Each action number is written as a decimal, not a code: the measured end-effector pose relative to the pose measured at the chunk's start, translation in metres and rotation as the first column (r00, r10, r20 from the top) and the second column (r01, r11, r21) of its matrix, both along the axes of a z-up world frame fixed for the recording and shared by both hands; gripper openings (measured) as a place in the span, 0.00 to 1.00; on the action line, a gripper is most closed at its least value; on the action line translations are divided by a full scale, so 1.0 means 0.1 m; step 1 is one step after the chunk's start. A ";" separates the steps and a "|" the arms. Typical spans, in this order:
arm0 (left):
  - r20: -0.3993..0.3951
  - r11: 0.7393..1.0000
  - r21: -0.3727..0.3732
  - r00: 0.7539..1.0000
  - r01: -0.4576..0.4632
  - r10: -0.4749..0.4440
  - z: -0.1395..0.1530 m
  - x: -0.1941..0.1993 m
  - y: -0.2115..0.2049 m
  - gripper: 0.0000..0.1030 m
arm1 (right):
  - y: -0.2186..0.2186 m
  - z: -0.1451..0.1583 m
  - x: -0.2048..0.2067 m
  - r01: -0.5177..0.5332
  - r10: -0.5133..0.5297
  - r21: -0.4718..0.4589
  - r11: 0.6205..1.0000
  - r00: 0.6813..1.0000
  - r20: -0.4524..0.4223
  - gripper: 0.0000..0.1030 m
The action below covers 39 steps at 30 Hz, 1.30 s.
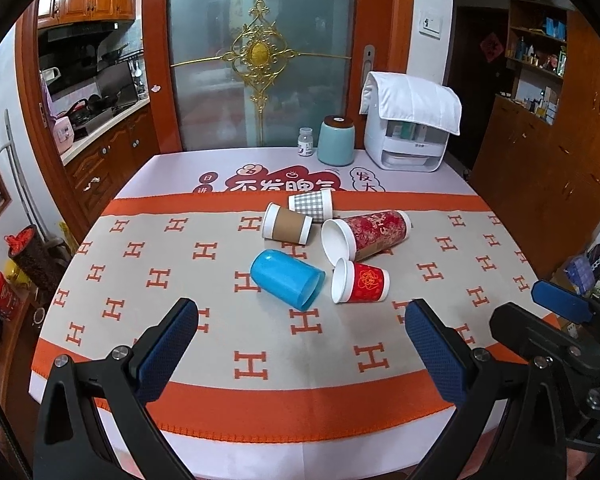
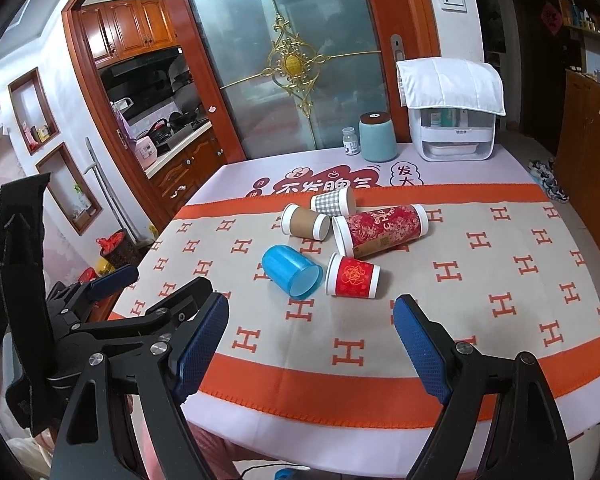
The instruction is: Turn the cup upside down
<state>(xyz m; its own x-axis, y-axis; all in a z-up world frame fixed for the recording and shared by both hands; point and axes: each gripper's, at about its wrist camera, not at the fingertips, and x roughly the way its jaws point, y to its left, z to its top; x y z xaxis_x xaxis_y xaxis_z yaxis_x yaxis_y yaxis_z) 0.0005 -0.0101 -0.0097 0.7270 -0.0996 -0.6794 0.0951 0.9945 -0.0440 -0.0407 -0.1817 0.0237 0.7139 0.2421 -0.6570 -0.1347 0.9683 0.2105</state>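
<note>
Left claw gaping; blue cup lies sideways, empty.

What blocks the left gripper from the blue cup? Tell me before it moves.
Nothing visible. The left gripper hangs open over bare cloth, and the blue cup lies on its side straight ahead. The small red cup lies just right of it.

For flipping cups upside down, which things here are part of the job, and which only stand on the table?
For the job: blue cup, small red cup, tall red cup, brown cup, checked cup, all lying on their sides.

Only standing there: teal jar, small bottle, white appliance.
</note>
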 end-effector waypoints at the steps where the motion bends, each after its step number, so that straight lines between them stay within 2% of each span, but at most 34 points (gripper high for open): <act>1: 0.004 1.000 0.001 1.000 0.002 -0.002 0.00 0.00 0.00 0.99 | 0.01 0.00 -0.01 0.000 0.000 0.001 1.000 1.000 0.001 0.84; 19: 0.001 1.000 0.009 1.000 -0.006 0.006 0.04 0.07 -0.01 0.99 | 0.05 -0.02 0.03 -0.006 0.006 -0.010 1.000 1.000 -0.002 0.84; 39: -0.005 0.997 0.051 0.998 -0.058 0.059 -0.09 0.42 0.18 0.99 | 0.37 -0.09 0.58 -0.053 0.051 -0.095 0.994 0.998 -0.025 0.84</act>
<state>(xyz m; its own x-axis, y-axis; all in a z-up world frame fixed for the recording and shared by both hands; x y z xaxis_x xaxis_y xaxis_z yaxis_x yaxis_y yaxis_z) 0.0421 0.0075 -0.0188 0.7260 -0.0221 -0.6873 0.0366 0.9993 0.0065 0.0169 -0.1450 0.0142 0.6869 0.2140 -0.6945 -0.1820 0.9759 0.1207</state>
